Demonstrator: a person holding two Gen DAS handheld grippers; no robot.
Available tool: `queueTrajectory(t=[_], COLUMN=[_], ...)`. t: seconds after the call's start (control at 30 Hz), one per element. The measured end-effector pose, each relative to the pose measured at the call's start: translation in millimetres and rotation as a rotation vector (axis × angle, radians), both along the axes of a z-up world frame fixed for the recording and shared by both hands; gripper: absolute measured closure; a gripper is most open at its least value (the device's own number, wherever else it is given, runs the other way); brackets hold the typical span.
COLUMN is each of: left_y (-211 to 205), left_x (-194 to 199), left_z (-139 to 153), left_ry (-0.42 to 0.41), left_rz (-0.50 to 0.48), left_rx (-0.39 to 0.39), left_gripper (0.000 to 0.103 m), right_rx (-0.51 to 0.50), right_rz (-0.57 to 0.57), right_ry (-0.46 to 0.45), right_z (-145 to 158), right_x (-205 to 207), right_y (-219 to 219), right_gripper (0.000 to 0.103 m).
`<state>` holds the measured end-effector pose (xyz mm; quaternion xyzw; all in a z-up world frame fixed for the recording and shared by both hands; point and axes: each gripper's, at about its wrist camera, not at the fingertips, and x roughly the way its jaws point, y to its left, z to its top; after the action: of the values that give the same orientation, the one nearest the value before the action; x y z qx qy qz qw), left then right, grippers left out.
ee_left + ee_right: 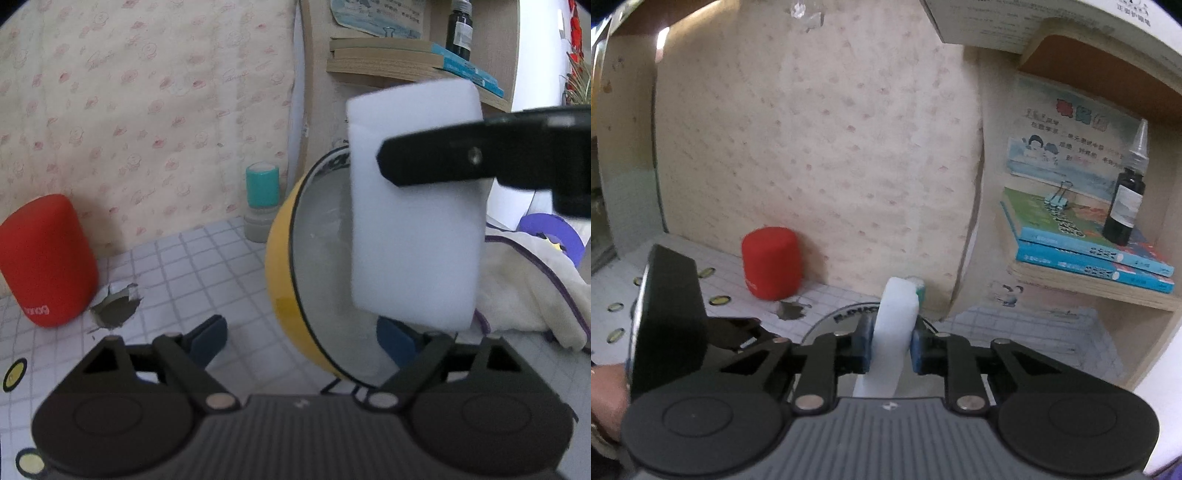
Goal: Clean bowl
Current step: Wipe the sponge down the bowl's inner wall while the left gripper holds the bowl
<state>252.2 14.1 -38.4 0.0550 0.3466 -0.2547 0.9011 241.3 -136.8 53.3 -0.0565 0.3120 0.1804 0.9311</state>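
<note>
A yellow bowl point(284, 280) with a black rim and grey-white inside stands tipped on its side, mouth facing right. My left gripper point(301, 338) has its blue pads on either side of the bowl's wall and holds it. My right gripper point(891, 345) is shut on a white sponge block point(895, 325); in the left wrist view the sponge point(413, 206) hangs in front of the bowl's opening, with the right gripper's black finger point(443, 158) across it. The bowl's rim point(846, 314) shows just behind the sponge in the right wrist view.
A red cylinder point(44, 258) and a teal-capped stamp point(262, 201) stand at the wall on a checked cloth point(207, 266) with a torn hole point(116, 310). A cream cloth point(528, 288) lies at right. A shelf holds books point(1082, 240) and a dark bottle point(1126, 199).
</note>
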Motion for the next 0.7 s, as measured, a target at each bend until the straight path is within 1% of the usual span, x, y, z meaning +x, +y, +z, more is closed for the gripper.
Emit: queueTrajectory(t=[0.07, 0.1, 0.13, 0.17, 0.2, 0.37, 0.43, 0.6, 0.7], left_y=[1.5, 1.9, 2.0, 2.0, 2.0, 2.3, 4.8, 16.4, 17.9], left_x=[0.9, 1.0, 1.2, 1.3, 1.3, 0.9, -0.5, -1.5, -1.0], left_z=[0.6, 0.9, 1.0, 1.2, 1.2, 0.0, -0.7, -3.9, -4.8], left_ry=[0.013, 0.016, 0.017, 0.018, 0.018, 0.013, 0.007, 0.009, 0.008], left_rz=[0.001, 0.002, 0.003, 0.005, 0.006, 0.010, 0.012, 0.012, 0.017], left_rx=[-0.001, 0.000, 0.001, 0.003, 0.004, 0.006, 0.008, -0.017, -0.019], left_gripper=[0.014, 0.014, 0.014, 0.014, 0.013, 0.013, 0.013, 0.012, 0.012], right_rx=[0.006, -0.008, -0.047, -0.078, -0.089, -0.175, -0.202, -0.189, -0.184], right_rz=[0.003, 0.004, 0.006, 0.008, 0.011, 0.029, 0.023, 0.012, 0.019], right_ry=[-0.038, -0.061, -0.103, -0.123, -0.138, -0.289, -0.316, -0.357, -0.376], right_z=[1.9, 1.9, 1.7, 1.2, 0.6, -10.0, -14.3, -25.3, -33.8], right_x=[-3.7, -5.9, -11.0, -13.2, -15.0, -35.6, -38.0, -42.3, -46.6], right_y=[-1.3, -0.7, 2.0, 4.3, 5.5, 15.3, 17.8, 13.7, 14.4], right_gripper=[0.084, 0.084, 0.084, 0.084, 0.084, 0.084, 0.084, 0.084, 0.084])
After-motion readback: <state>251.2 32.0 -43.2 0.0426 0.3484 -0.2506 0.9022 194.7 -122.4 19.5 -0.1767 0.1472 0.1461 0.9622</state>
